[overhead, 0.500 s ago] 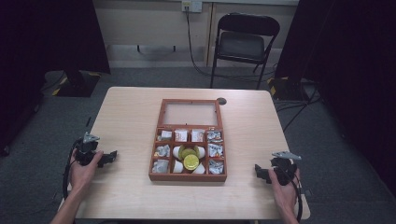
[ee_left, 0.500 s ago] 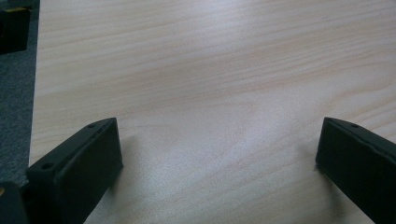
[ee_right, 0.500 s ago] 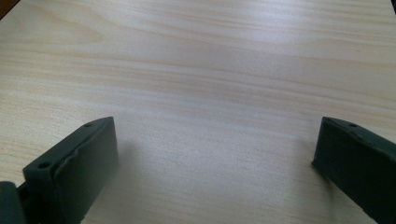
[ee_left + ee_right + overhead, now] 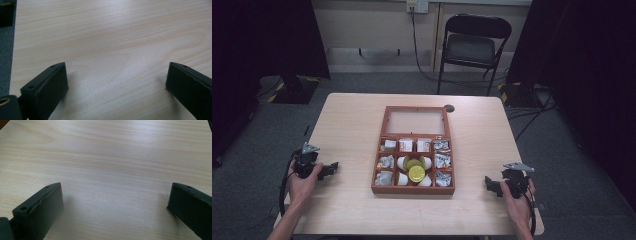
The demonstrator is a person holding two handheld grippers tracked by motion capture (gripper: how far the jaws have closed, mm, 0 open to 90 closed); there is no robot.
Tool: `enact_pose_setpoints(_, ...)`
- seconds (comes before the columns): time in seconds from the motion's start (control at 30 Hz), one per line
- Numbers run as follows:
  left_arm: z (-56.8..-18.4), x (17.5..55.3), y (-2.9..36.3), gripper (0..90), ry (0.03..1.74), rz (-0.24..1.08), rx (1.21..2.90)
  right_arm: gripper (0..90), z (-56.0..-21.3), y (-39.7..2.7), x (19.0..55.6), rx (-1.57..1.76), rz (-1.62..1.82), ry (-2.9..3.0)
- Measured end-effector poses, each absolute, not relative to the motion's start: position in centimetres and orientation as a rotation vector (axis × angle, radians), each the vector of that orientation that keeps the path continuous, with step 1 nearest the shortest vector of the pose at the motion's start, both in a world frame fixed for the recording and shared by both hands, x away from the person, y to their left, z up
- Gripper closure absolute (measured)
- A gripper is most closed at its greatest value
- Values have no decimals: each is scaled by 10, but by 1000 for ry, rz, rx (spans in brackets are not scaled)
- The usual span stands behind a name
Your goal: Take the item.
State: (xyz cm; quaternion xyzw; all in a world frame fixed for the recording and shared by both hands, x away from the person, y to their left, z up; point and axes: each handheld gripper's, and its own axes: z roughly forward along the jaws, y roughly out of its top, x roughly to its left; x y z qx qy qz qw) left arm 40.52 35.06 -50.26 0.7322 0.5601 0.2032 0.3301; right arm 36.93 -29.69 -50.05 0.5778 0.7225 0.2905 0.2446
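A brown wooden compartment box (image 4: 414, 191) lies in the middle of the light wood table (image 4: 347, 125), its glass lid folded back flat behind it. Its cells hold wrapped sachets, white pods and two yellow-lidded cups (image 4: 416, 173). My left gripper (image 4: 331, 170) rests near the table's left edge, held by a hand, and points toward the box. In the left gripper view the left gripper (image 4: 116, 80) stands open over bare wood. My right gripper (image 4: 491, 185) rests near the front right. In the right gripper view the right gripper (image 4: 115, 201) is also open with nothing between its jaws.
A black folding chair (image 4: 475, 45) stands beyond the table's far edge. A small dark round grommet (image 4: 449, 108) sits in the tabletop just behind the box. Dark curtains flank the room, and cables run across the grey floor.
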Motion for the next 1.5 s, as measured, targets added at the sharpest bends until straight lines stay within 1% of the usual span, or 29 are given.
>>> enact_pose_setpoints(0.03,-501,404,348,85,1457,511,1913,0,-501,-297,369,1578,793,1972)
enact_pose_setpoints(0.07,-499,403,345,156,1444,521,1923,0,-501,-297,369,1578,793,1972)
enact_pose_setpoints(0.1,-499,403,345,203,1444,521,1923,0,-501,-297,369,1578,793,1972)
enact_pose_setpoints(0.13,-500,403,338,174,1424,539,1961,0,-501,-297,369,1578,792,1972)
enact_pose_setpoints(0.17,-500,403,338,148,1424,539,1961,0,-501,-297,369,1578,792,1972)
enact_pose_setpoints(0.2,-501,403,336,148,1416,545,1973,0,-501,-297,369,1577,793,1972)
enact_pose_setpoints(0.53,-490,398,339,177,1384,529,1902,0,-501,-297,369,1578,793,1972)
enact_pose_setpoints(0.57,-488,397,339,177,1379,532,1904,0,-501,-297,369,1578,793,1972)
enact_pose_setpoints(0.67,-485,395,333,222,1336,532,1920,0,-501,-297,369,1576,793,1973)
enact_pose_setpoints(0.73,-481,392,329,232,1301,501,1917,0,-501,-297,369,1577,793,1973)
enact_pose_setpoints(0.9,-475,390,321,247,1263,490,1904,0,-501,-297,370,1573,795,1977)
enact_pose_setpoints(1.1,-468,387,306,265,1173,497,1956,0,-501,-297,370,1573,795,1977)
enact_pose_setpoints(1.5,-454,382,289,280,1090,460,1979,0,-501,-297,370,1572,796,1978)
